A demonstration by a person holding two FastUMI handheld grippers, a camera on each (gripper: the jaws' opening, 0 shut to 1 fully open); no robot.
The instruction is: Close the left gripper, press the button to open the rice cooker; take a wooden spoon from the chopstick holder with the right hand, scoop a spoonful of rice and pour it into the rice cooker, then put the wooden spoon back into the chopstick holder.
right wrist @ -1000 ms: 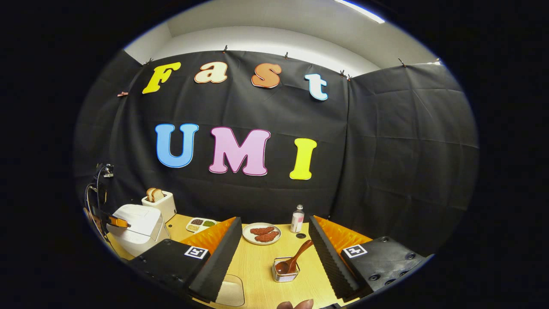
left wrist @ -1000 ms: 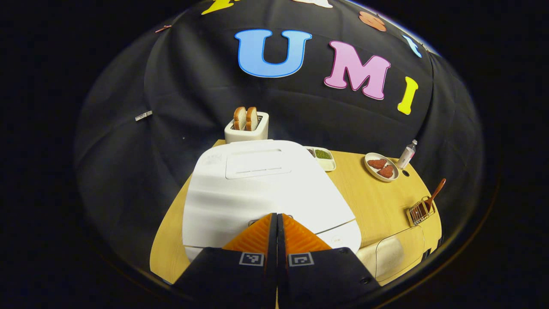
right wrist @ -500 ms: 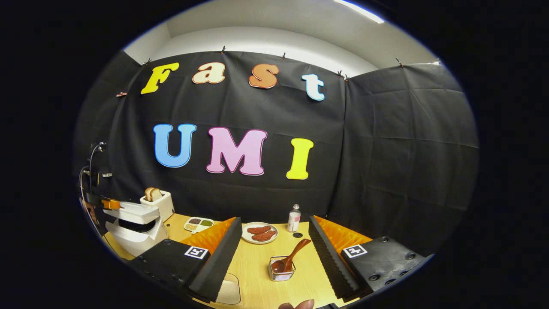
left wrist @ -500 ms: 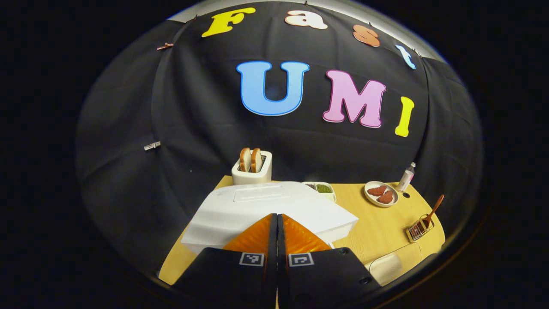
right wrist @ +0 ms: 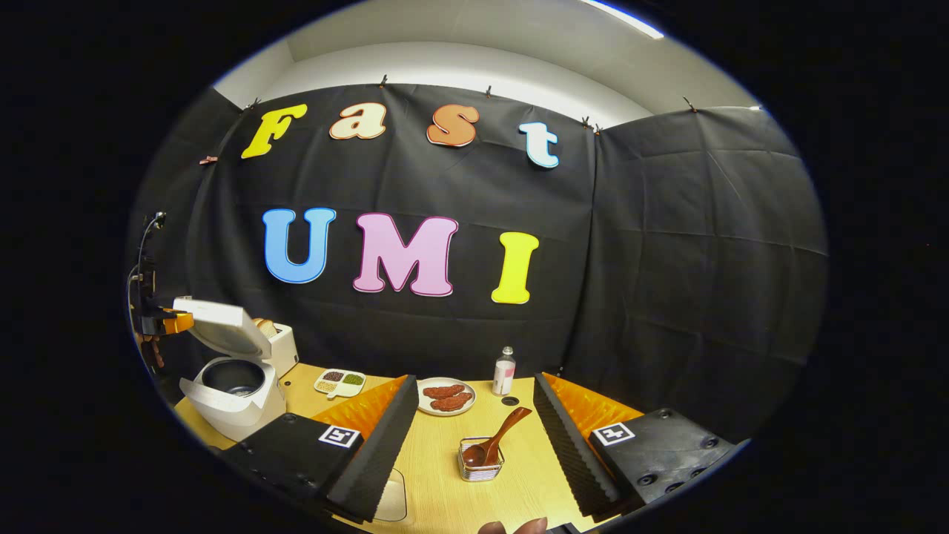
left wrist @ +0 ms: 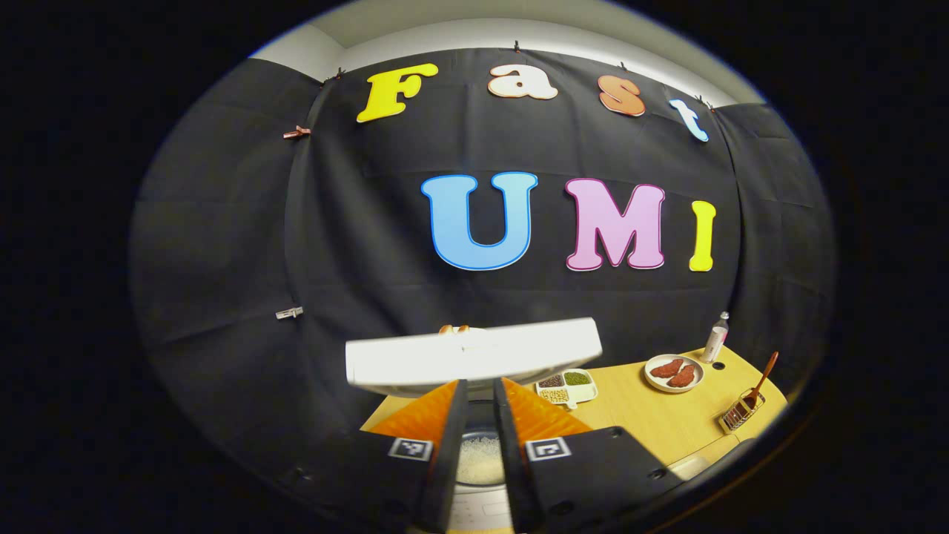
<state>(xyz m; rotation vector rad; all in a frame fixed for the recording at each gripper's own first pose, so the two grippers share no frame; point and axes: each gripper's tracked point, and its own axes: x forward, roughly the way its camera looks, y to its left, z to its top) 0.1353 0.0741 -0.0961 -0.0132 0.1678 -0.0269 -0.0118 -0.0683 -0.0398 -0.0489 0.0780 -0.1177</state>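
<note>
Standing open at the left end of the desk (right wrist: 445,460), the rice cooker (right wrist: 233,397) has its lid (right wrist: 219,326) tilted up and back, its dark inner pot exposed. In the left gripper view the lid's white edge (left wrist: 474,356) crosses just above the left hand-held gripper (left wrist: 478,393), whose fingers are parted by a narrow gap and hold nothing; white rice shows below, between them. In the right gripper view that gripper sits at the lid's raised edge.

Well to the right of the cooker, the wooden spoon (right wrist: 497,441) leans in the wire chopstick holder (right wrist: 480,469), bowl down, handle slanting up to the right. The right hand-held gripper (right wrist: 471,437) is spread wide and empty, the holder framed between its fingers but farther off.

Opening looks done, so the step in hand is likely fetching the spoon. Doing it well means closing on the handle's free upper part, fingers across its slant, then lifting along the handle so the bowl clears the wire rim without dragging the light holder. A plate of reddish pieces (right wrist: 445,397), a small bottle (right wrist: 504,371) and a divided dish (right wrist: 339,381) stand behind it, clear of that lift.
</note>
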